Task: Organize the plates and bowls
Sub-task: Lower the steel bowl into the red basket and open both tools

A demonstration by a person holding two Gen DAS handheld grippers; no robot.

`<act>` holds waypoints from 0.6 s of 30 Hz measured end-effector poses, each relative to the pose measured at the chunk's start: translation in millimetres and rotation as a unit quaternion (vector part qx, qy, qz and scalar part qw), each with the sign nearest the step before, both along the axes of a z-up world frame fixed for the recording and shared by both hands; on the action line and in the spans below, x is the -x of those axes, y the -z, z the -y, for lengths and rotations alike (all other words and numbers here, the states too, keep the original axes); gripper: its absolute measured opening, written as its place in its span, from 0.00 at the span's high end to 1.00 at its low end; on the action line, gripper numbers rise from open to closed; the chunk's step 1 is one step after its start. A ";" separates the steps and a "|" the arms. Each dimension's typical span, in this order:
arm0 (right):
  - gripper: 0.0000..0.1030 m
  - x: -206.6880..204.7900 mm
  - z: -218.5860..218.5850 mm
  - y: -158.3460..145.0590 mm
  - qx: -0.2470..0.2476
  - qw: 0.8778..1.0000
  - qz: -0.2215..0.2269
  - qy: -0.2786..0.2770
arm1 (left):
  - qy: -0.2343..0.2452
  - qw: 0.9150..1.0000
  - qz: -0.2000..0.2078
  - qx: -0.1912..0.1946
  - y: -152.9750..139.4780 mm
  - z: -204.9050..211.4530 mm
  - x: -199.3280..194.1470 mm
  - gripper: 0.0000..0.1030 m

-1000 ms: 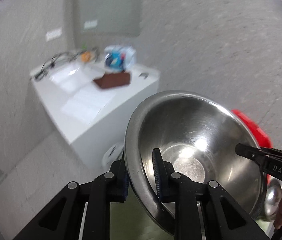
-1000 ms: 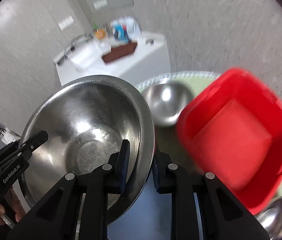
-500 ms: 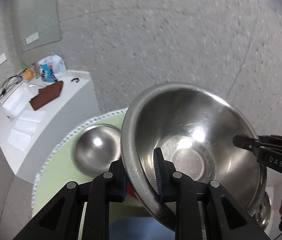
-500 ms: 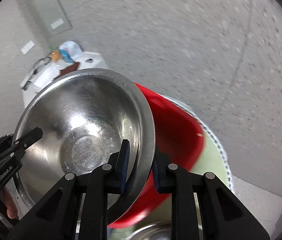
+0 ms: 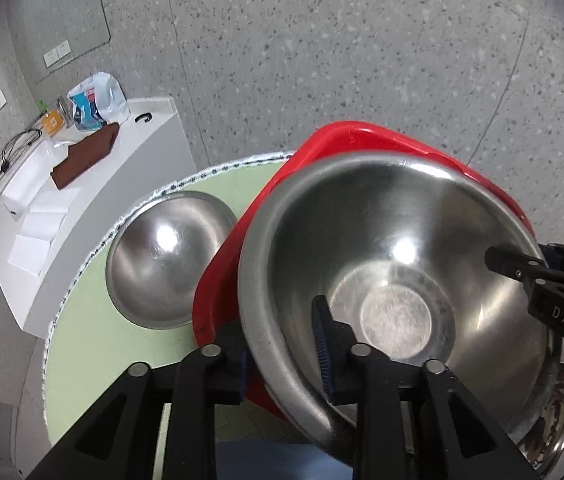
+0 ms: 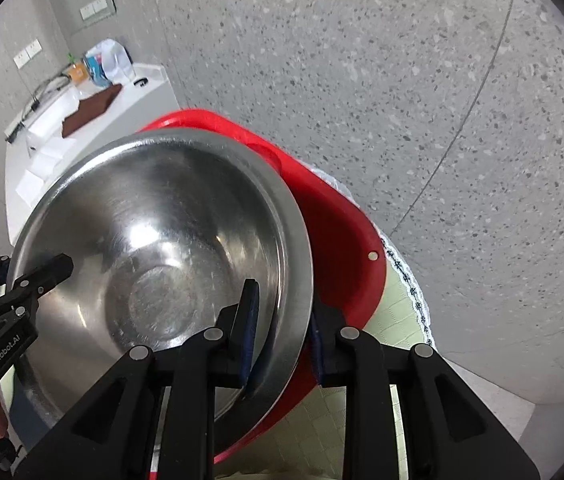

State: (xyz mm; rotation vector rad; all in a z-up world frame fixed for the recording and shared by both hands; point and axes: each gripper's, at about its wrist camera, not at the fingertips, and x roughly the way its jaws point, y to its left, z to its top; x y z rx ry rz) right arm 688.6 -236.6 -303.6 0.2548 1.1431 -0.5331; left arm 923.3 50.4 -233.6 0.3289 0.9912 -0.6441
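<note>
A large steel bowl point(image 5: 394, 248) point(image 6: 161, 232) is held between both grippers, tilted, above a red plastic basin point(image 5: 362, 136) point(image 6: 342, 224). My left gripper point(image 5: 282, 344) is shut on the bowl's left rim. My right gripper point(image 6: 282, 332) is shut on its right rim; it also shows in the left wrist view point(image 5: 538, 280). A second steel bowl point(image 5: 165, 256) lies upside down on the green round table point(image 5: 93, 360), left of the basin. Another steel dish point(image 5: 554, 420) shows at the lower right, partly hidden by the bowl.
A white side counter point(image 5: 93, 200) with papers, a brown box point(image 5: 85, 156), cables and a plastic bag point(image 5: 97, 100) stands against the grey wall beyond the table. The table's patterned edge point(image 6: 410, 280) runs close to the basin.
Both grippers have swung the held bowl rightward, away from the counter and over the red basin. The upside-down bowl has come into the left wrist view.
</note>
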 end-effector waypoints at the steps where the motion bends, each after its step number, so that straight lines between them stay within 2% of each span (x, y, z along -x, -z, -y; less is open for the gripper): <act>1: 0.76 0.0 -0.5 0.8 0.000 1.000 0.001 0.001 | 0.001 1.000 -0.008 0.004 1.9 6.8 -16.1 0.72; 2: 0.74 0.3 -1.3 0.7 0.001 1.000 0.003 0.002 | 0.003 1.000 -0.011 0.013 2.5 7.4 -22.6 0.69; 4: 0.67 0.1 -3.9 -0.7 0.001 1.000 0.007 -0.001 | 0.010 1.000 -0.008 0.020 -1.1 4.3 -10.6 0.57; 6: 0.45 2.4 -7.8 -7.0 0.000 1.000 0.024 -0.003 | 0.019 0.999 0.002 0.036 -9.4 1.6 4.0 0.31; 8: 0.32 6.5 -11.1 -16.0 0.006 0.999 0.041 0.003 | 0.024 0.999 0.017 0.046 -18.4 -3.5 17.5 0.19; 12: 0.31 23.5 -22.2 -42.4 0.015 0.998 0.061 0.021 | 0.023 0.998 0.034 0.053 -31.7 -27.9 21.9 0.18; 14: 0.31 36.8 -33.3 -55.0 0.013 0.997 0.064 0.034 | 0.018 0.997 0.050 0.053 -37.6 -44.9 25.7 0.14; 15: 0.31 43.5 -39.8 -60.8 0.007 0.997 0.071 0.037 | 0.014 0.997 0.056 0.053 -39.7 -57.0 28.0 0.10; 18: 0.30 70.8 -75.6 -69.6 -0.034 0.995 0.085 0.033 | 0.004 0.997 0.054 0.056 -36.3 -91.6 19.3 0.09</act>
